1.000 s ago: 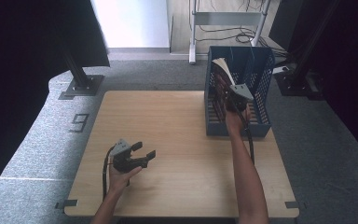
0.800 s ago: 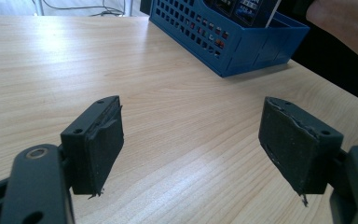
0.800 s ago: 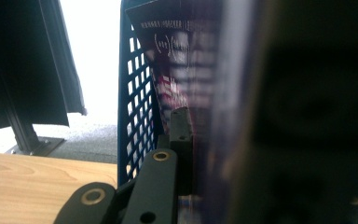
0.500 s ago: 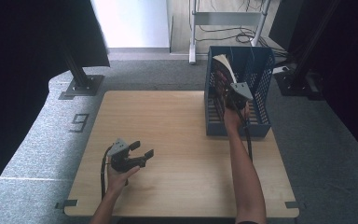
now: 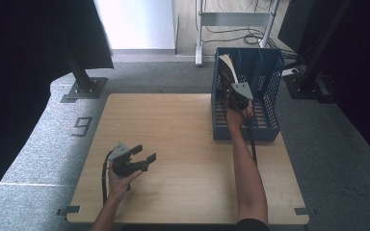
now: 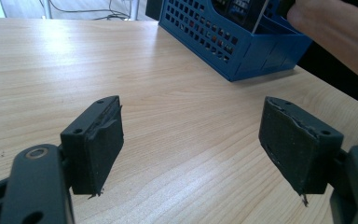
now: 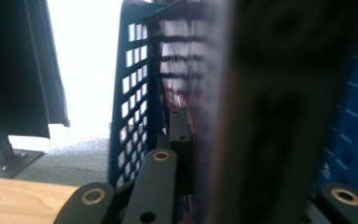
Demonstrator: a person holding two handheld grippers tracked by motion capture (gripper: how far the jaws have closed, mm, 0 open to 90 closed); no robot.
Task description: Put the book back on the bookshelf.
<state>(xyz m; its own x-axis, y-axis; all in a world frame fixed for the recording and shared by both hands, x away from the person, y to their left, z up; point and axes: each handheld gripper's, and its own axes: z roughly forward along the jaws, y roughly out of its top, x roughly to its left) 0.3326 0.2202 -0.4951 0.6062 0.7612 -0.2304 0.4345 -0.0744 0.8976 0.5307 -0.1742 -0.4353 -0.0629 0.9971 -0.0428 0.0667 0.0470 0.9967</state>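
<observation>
1. while the right gripper (image 5: 232, 90) stays clamped on a book (image 5: 227, 65), the book stands tilted in the blue rack (image 5: 269, 96).
2. the left gripper (image 5: 143, 153) hovers over the table (image 5: 183, 139), jaws wide apart, holding nothing.

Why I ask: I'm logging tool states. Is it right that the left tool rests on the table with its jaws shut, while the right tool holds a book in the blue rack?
Not quite: the left tool has its jaws wide open, as the left gripper view shows. The rest stands: right tool, book, blue rack.

- In the right gripper view the book (image 7: 270, 112) is a dark blur, cut off at top and bottom.
- It hides the right claw (image 7: 200, 154)'s far jaw.
- The blue rack (image 6: 242, 42) is cut off by the top edge of the left gripper view.
</observation>
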